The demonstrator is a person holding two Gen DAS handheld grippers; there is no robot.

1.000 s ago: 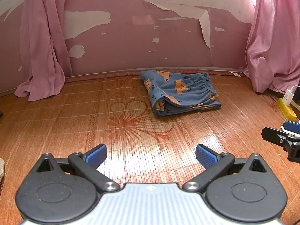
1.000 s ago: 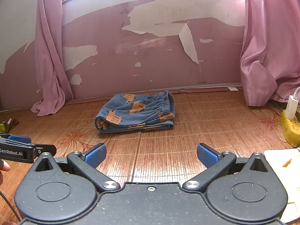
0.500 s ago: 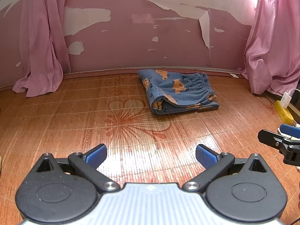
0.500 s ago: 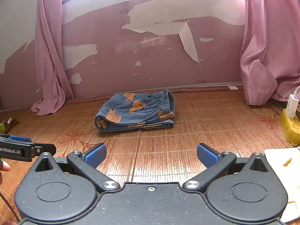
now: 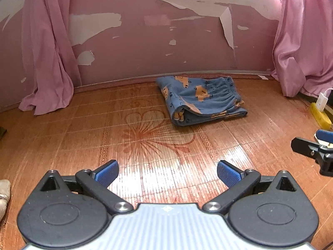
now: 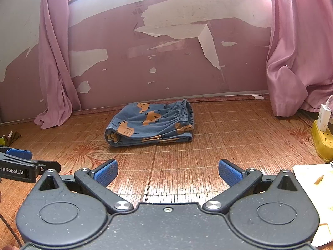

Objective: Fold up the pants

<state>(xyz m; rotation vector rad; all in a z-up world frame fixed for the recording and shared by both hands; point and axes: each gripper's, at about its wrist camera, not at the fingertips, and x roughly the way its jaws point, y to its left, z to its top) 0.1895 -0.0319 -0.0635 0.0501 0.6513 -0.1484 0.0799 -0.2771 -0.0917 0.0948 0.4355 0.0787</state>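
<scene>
The left gripper [image 5: 167, 170] is wide open and holds nothing, and the right gripper [image 6: 168, 170] is wide open and empty too. Both hang low over the floor [image 5: 145, 145], side by side. The pants [image 5: 200, 100] lie well ahead of both, near the bottom of the pink wall [image 5: 135, 41], a little to the right of the left gripper and a little to the left of the right one. They look folded into a small, neat pile already. What could go wrong: if a gripper pokes or drags the pile, the top layer may slide and the fold may fall open. The yellow power strip [image 6: 321, 143] lies off to the right, well away from the pants.
</scene>
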